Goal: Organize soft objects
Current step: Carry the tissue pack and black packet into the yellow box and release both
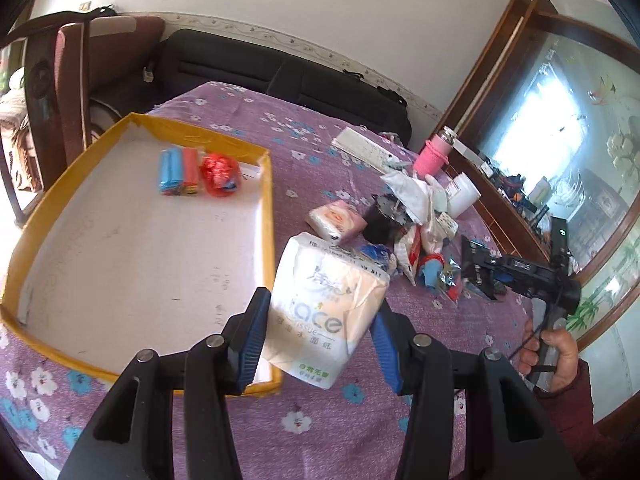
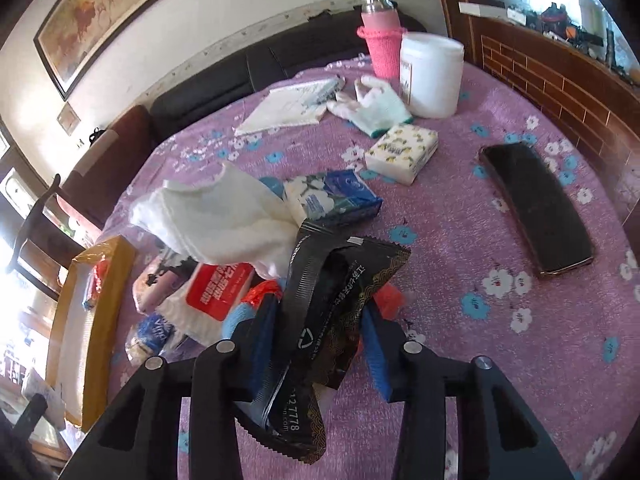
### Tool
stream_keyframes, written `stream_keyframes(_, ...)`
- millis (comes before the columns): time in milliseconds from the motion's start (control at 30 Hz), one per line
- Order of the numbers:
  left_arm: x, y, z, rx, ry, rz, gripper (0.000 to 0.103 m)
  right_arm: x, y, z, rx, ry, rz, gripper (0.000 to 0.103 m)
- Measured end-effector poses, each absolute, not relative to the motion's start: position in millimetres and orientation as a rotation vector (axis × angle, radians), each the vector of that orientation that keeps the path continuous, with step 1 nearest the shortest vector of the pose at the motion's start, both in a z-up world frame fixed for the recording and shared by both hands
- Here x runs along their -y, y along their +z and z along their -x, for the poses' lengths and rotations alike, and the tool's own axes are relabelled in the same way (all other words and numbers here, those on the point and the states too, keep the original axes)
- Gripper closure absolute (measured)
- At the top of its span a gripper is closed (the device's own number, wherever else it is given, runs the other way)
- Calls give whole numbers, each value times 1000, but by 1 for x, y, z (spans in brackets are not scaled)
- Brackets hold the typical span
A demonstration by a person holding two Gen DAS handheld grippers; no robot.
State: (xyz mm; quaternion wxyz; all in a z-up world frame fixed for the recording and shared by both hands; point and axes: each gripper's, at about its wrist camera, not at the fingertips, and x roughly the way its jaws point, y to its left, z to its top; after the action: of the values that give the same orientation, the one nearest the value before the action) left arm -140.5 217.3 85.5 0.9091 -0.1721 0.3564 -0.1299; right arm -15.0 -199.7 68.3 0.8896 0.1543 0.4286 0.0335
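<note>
Tissue pack (image 1: pixel 326 308) pinched in left tongs (image 1: pixel 316 336); right tongs (image 2: pixel 316 344) pinch black packet (image 2: pixel 320 320).

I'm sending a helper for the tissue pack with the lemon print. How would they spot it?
On the purple flowered tablecloth, look towards the far edge, where a white plastic tub stands. The lemon-print tissue pack lies just in front of it, beside a pale glove. No other pack has yellow lemons on white.

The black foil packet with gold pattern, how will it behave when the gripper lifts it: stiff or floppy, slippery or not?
The black foil packet with gold pattern likely flops: its ends bend away from the right gripper, which pinches its middle. The glossy film looks slippery, so it may slide between the blue pads. It seems light, since it hangs without stretching.
</note>
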Motion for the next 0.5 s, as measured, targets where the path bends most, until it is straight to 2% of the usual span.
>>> stream_keyframes(267, -289, 88, 103, -820, -130, 369, 55, 158, 129, 35, -787, 228, -297, 59)
stream_keyframes(500, -341, 62, 23, -923, -73, 485, 55, 41, 124, 7, -866, 506, -252, 58)
